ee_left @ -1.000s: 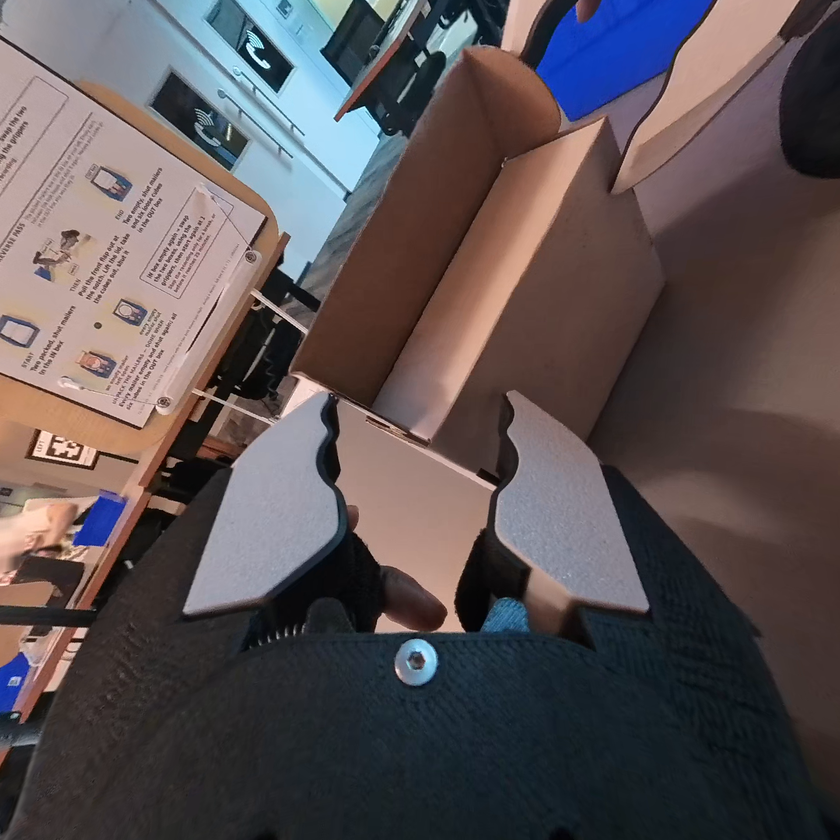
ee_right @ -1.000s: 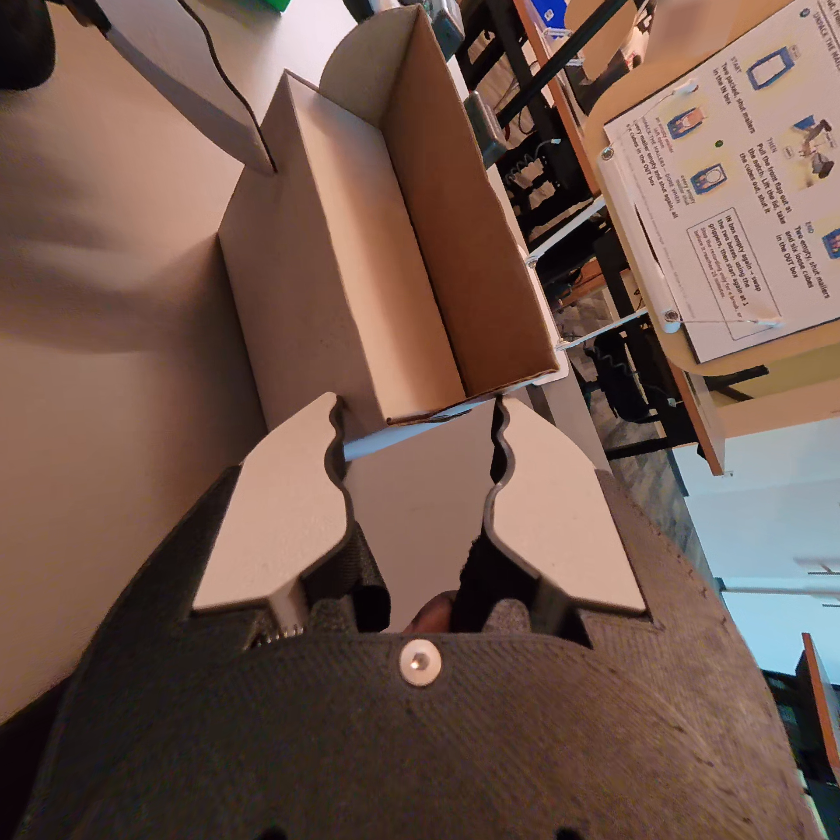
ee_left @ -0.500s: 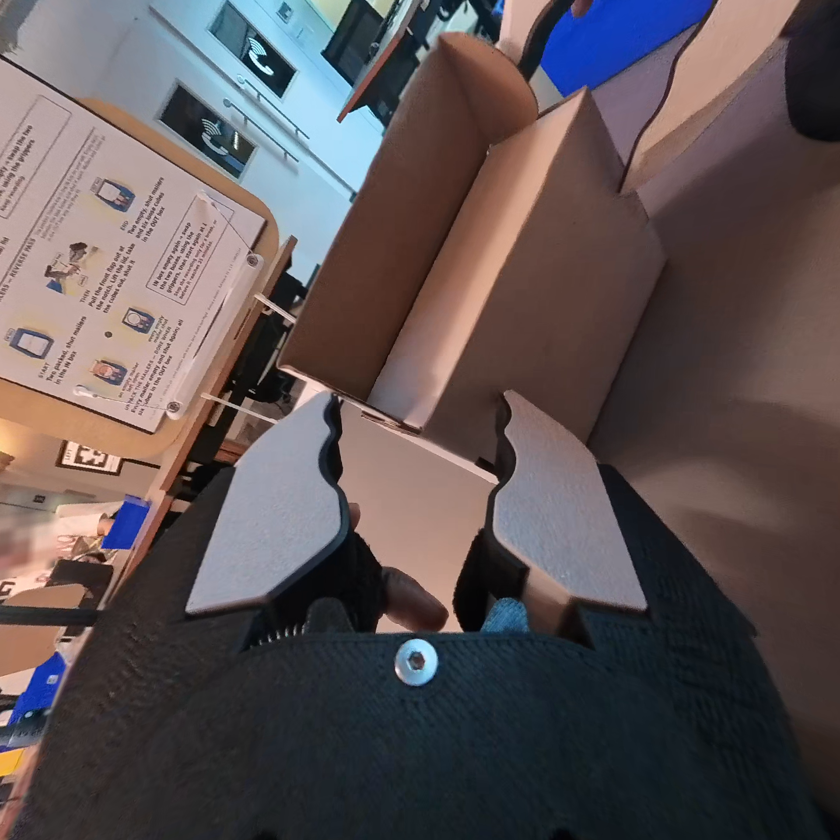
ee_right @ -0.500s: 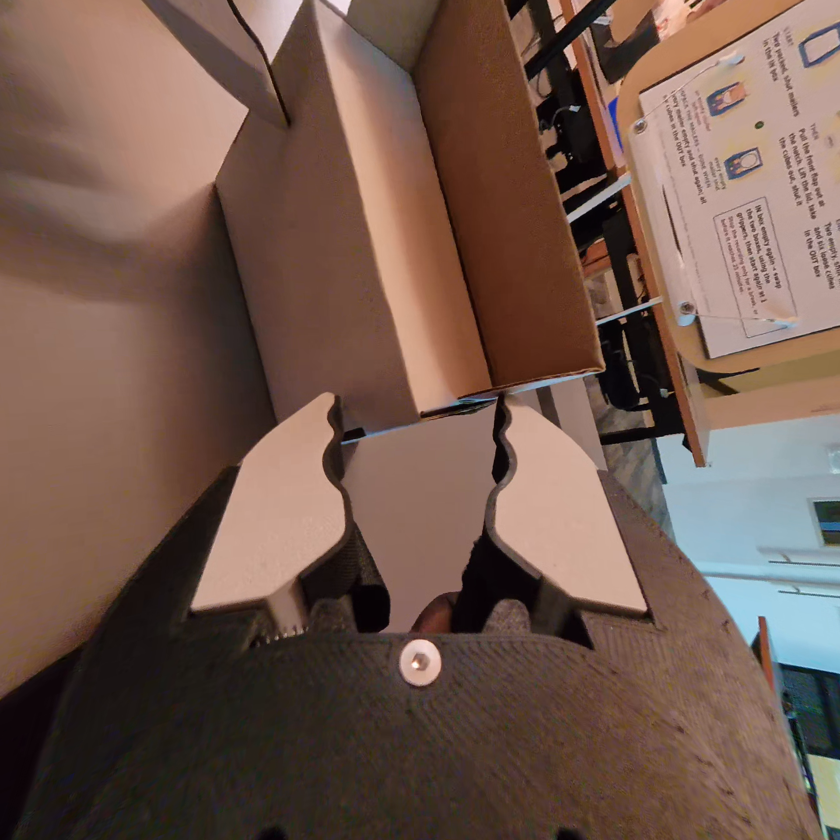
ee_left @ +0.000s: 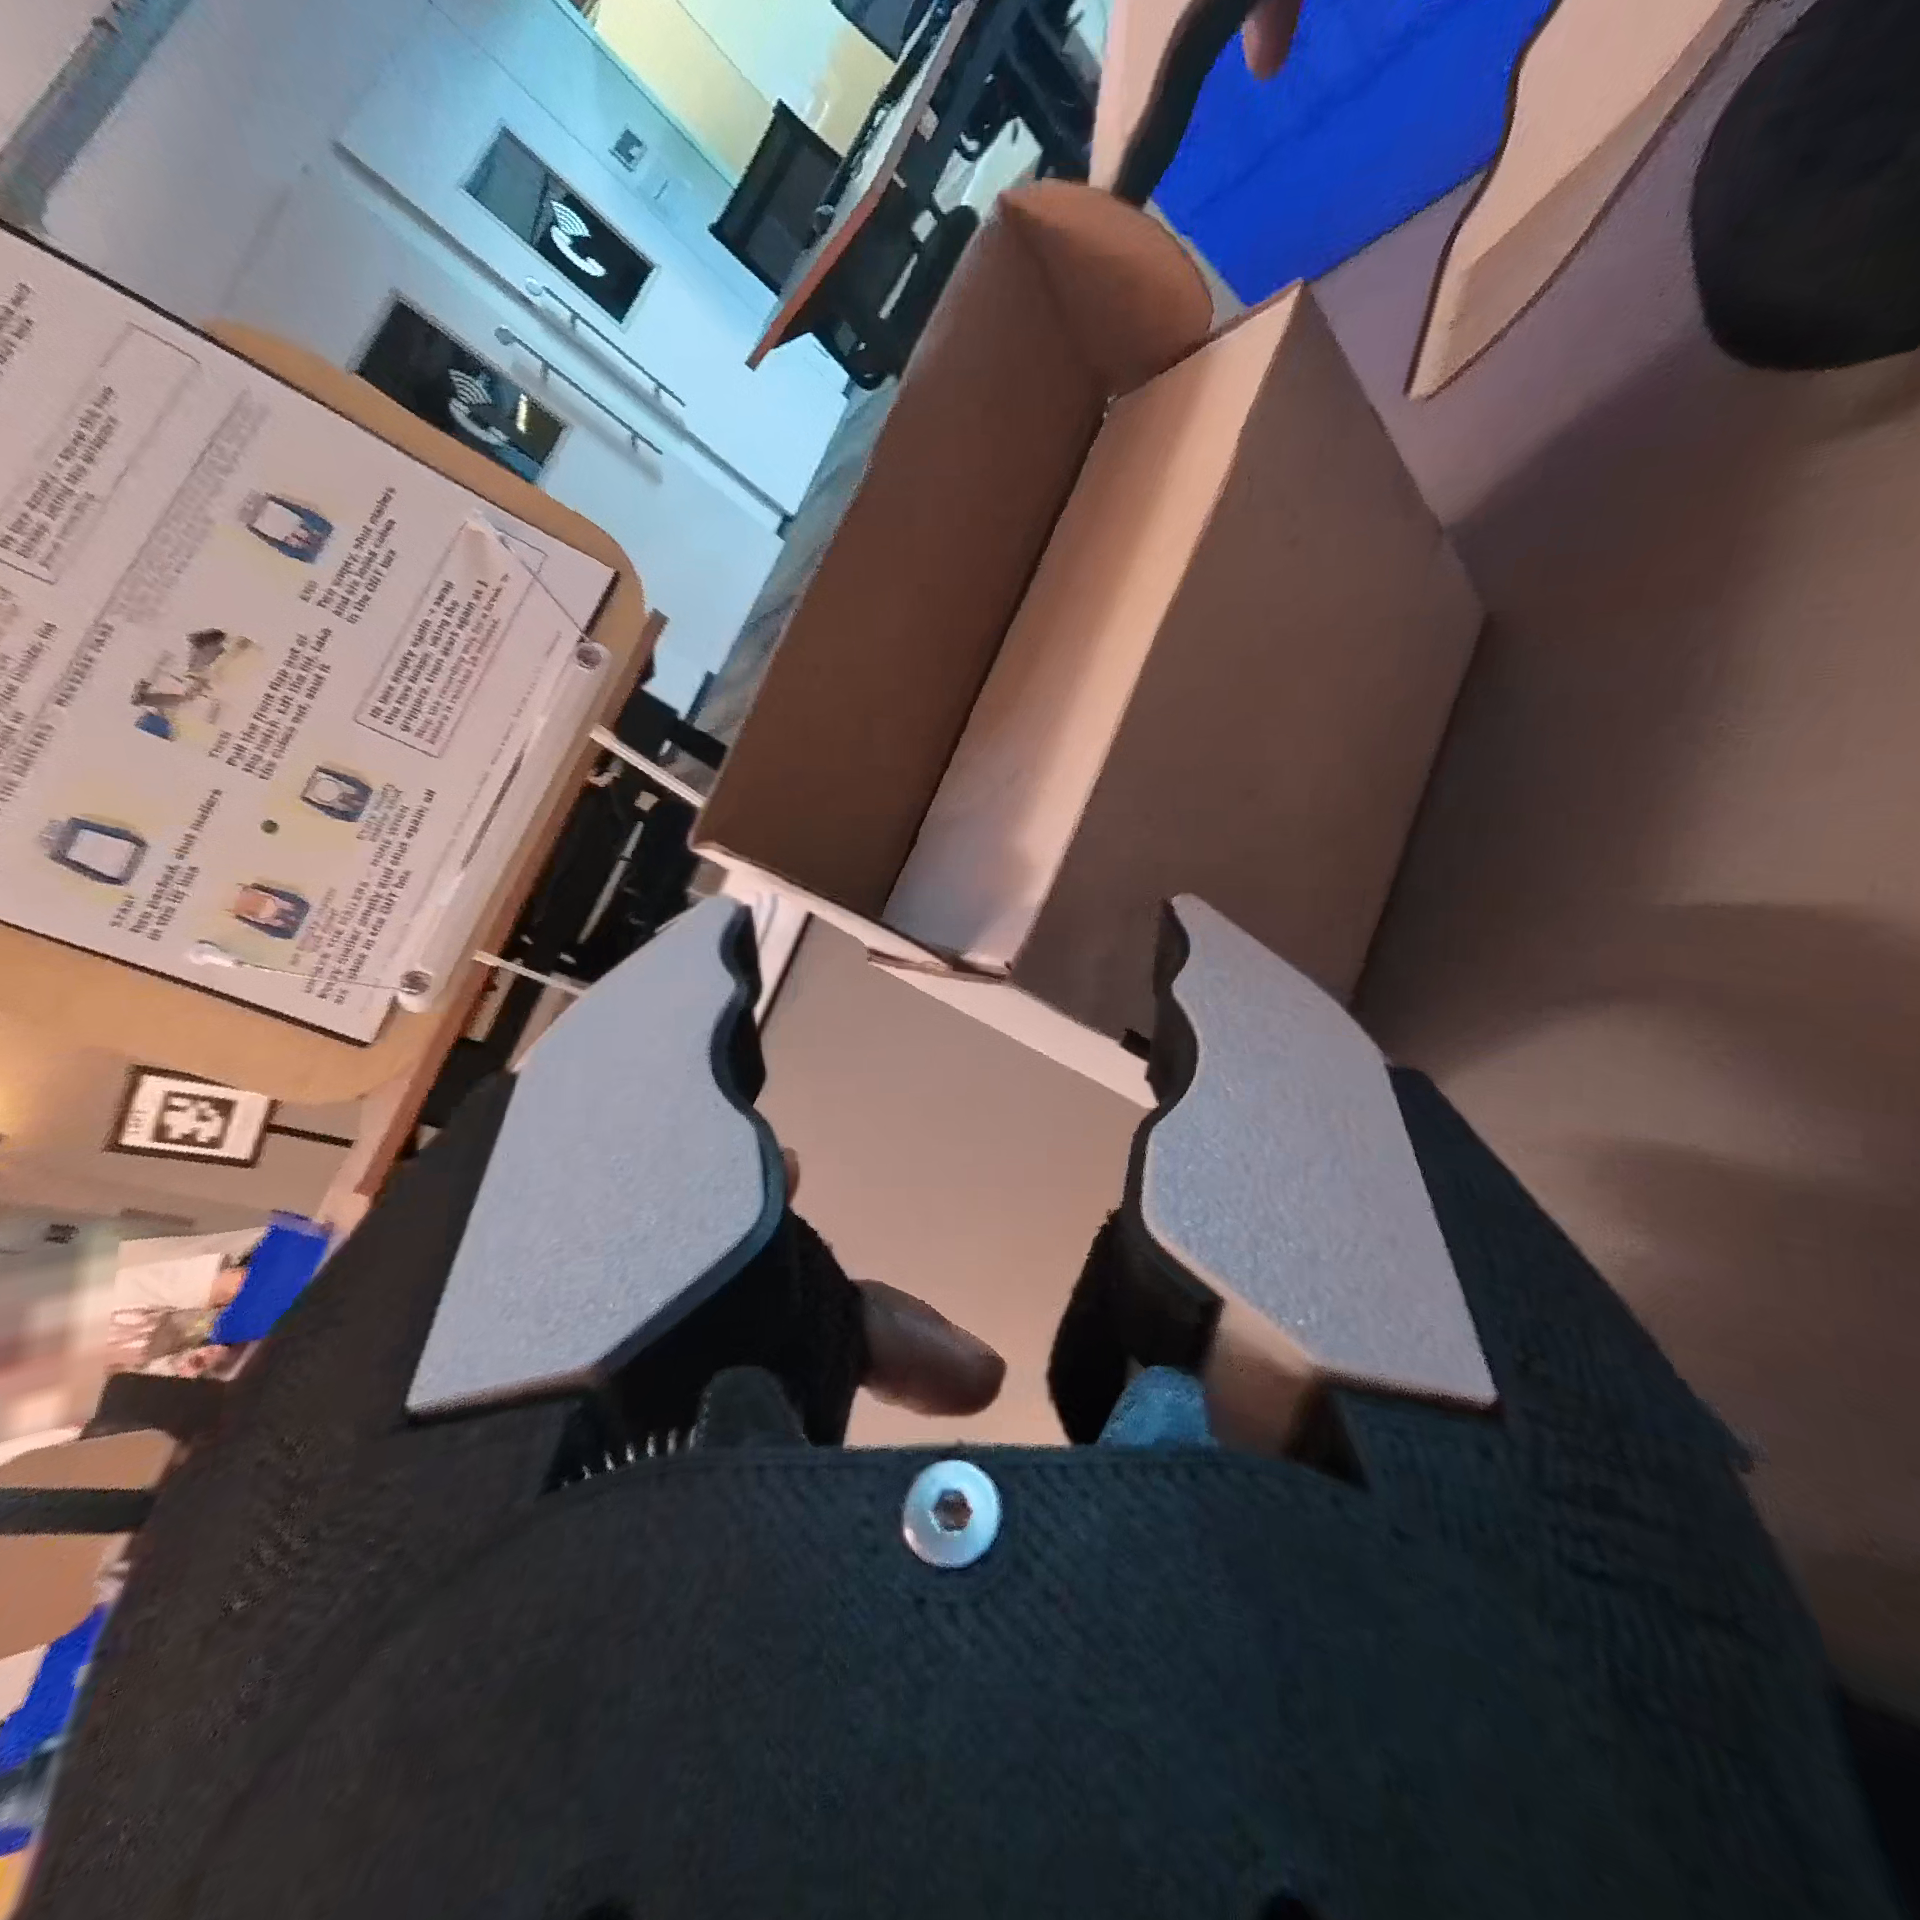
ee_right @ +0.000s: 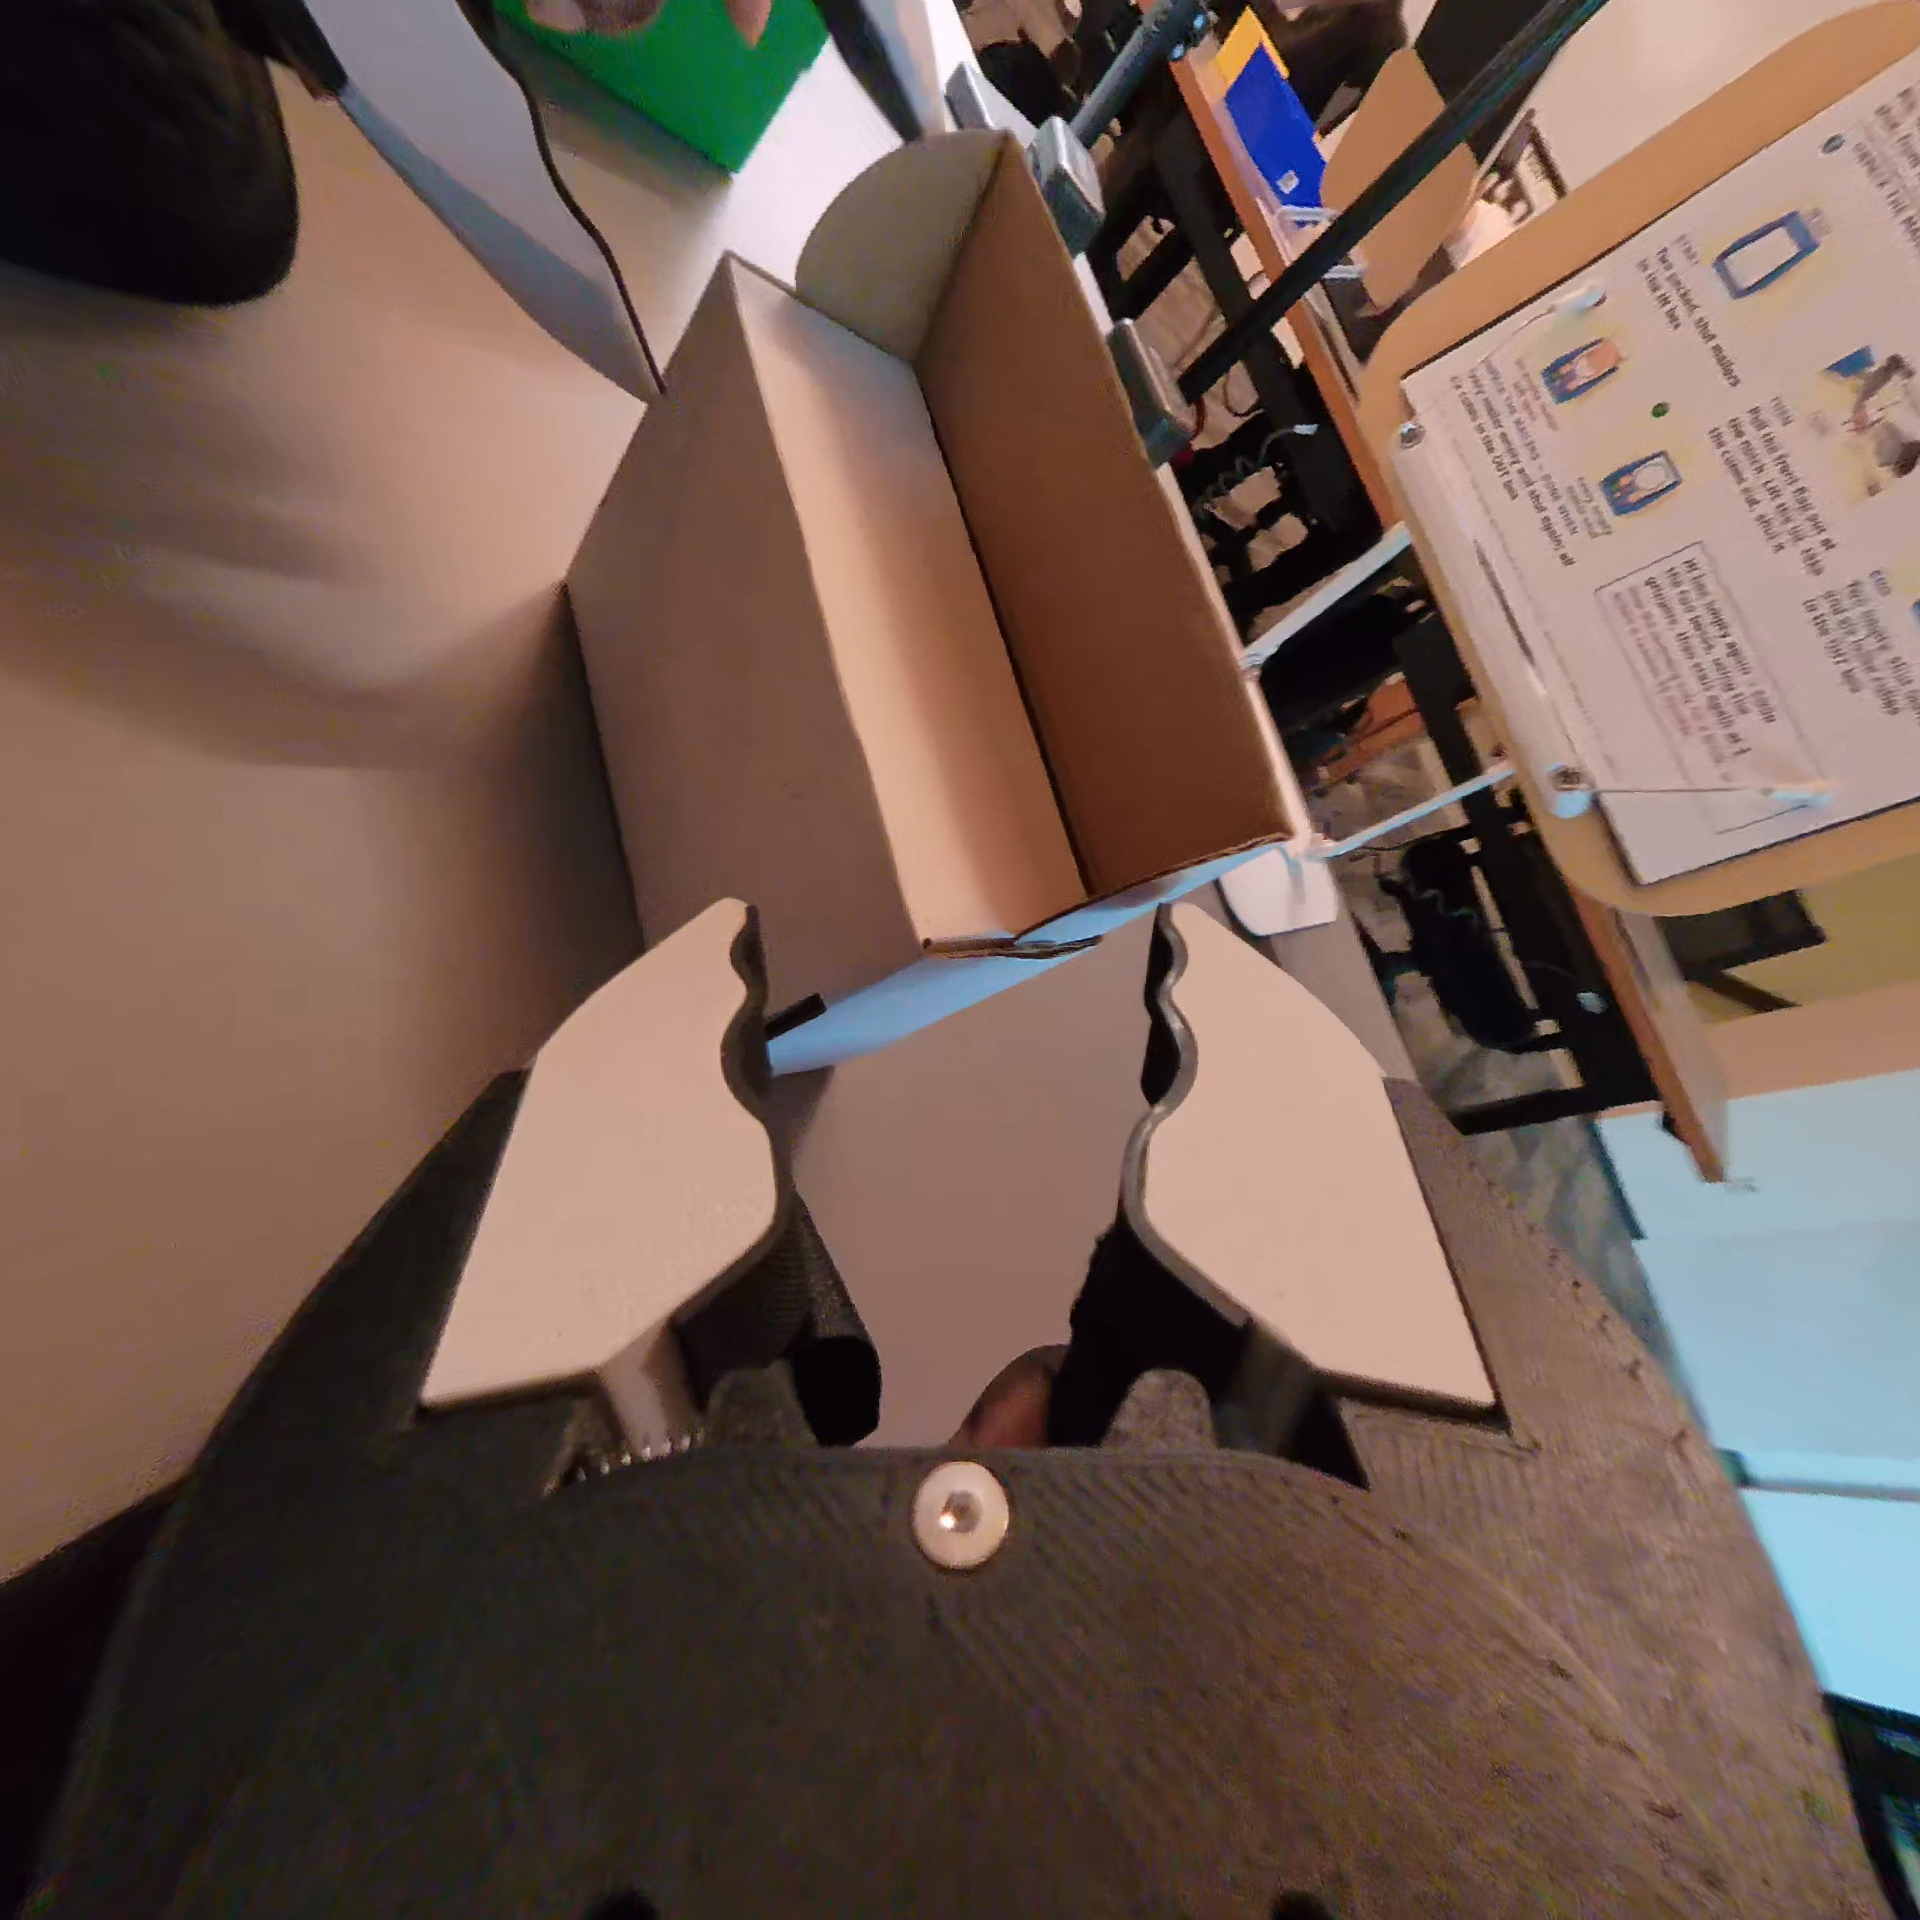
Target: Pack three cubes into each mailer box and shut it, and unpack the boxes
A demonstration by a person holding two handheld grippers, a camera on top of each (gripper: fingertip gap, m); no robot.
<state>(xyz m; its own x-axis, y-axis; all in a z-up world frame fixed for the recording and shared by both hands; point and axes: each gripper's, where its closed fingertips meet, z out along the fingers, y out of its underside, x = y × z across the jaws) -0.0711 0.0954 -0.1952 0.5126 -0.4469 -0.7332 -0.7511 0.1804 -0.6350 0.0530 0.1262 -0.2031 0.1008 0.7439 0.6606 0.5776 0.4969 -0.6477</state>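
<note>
A brown cardboard mailer box (ee_left: 1195, 675) fills both views, and a long flap (ee_left: 914, 582) stands up along its outer edge with a rounded tab at the far end. My left gripper (ee_left: 951, 925) is open at one end of the box, with the box's end panel showing between its fingers. My right gripper (ee_right: 951, 920) is open at the opposite end of the same box (ee_right: 790, 644), next to the raised flap (ee_right: 1091, 582). Each gripper shows far off in the other's view: the right one (ee_left: 1558, 187) and the left one (ee_right: 499, 208). No cubes are visible.
An instruction board stands beyond the table edge (ee_left: 260, 675) (ee_right: 1683, 540). A blue bin (ee_left: 1351, 135) lies past the box in the left wrist view, a green bin (ee_right: 675, 62) in the right wrist view. Dark desk frames and cables lie behind. About 7 cm separates my right fingertips from the raised flap (ee_right: 1091, 582). Seen from the left wrist view (ee_left: 943, 517) as well.
Both views have swung a little along the box. The flap still stands up and both grippers stay open at the box's ends.
</note>
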